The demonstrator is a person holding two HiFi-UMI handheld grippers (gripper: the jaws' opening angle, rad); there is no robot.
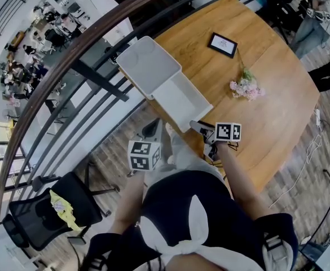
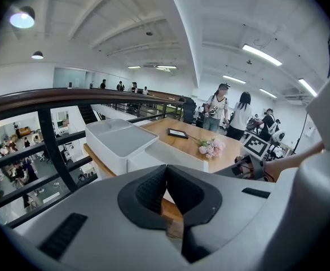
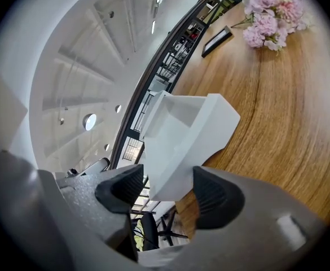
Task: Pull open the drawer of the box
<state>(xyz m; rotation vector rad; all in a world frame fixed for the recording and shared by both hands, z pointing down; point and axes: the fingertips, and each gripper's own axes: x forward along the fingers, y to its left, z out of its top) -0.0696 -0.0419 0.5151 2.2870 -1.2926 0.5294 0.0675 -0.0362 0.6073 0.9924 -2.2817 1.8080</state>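
The wooden surface [image 1: 277, 117] carries a white box [image 1: 148, 66] near its left edge, and the job looks largely done. The box's drawer [image 1: 181, 101] already stands out of the body for much of its length. It runs toward the person until its front end reaches the near edge of the surface. Whether it can travel further cannot be told from here. By my reading, little is left beyond perhaps a last bit of pull and taking the tool away. The box is a plain, smooth white case with rounded corners and a shallow recessed top. The drawer is a matching open tray with thin, straight walls, and it appears empty. No handle can be made out on its front. The right tool [image 3: 166, 184] is spread wide with the drawer's front corner between its jaws. One pad sits just beside the wall and a gap shows at the other, so it is not clamping. The left tool [image 2: 166, 189] hangs off the surface near the person's body, pads pressed together on nothing. Further back on the surface, well apart from the box, lie a small bunch of pink flowers [image 1: 245, 88] and a dark-edged frame [image 1: 223, 44].
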